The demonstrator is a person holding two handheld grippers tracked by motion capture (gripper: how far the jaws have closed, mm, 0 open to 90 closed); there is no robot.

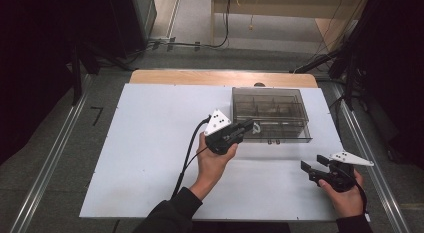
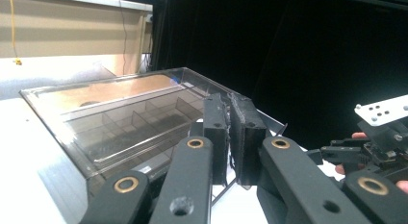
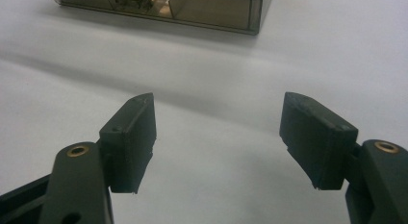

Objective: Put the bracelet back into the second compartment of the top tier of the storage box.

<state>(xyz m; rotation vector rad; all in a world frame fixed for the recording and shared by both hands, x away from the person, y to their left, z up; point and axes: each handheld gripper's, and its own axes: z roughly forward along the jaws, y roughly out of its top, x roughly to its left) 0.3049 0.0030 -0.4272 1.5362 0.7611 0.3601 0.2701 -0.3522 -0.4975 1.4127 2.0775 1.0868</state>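
White tabletop (image 1: 150, 158) carries a smoky clear compartment box (image 1: 270, 113) at its far right, where the left gripper (image 1: 245, 127), jaws pinched together on the box's near lid edge, seemingly prepares to lift it, while the right gripper (image 1: 311, 165) waits wide open and empty nearby.

Brightly lit white worktop (image 1: 150, 158) against near-black surroundings; soft shadows beneath the clear box (image 3: 192, 10); foreground fingers (image 2: 243, 137) slightly blurred; mild overall softness and grain.
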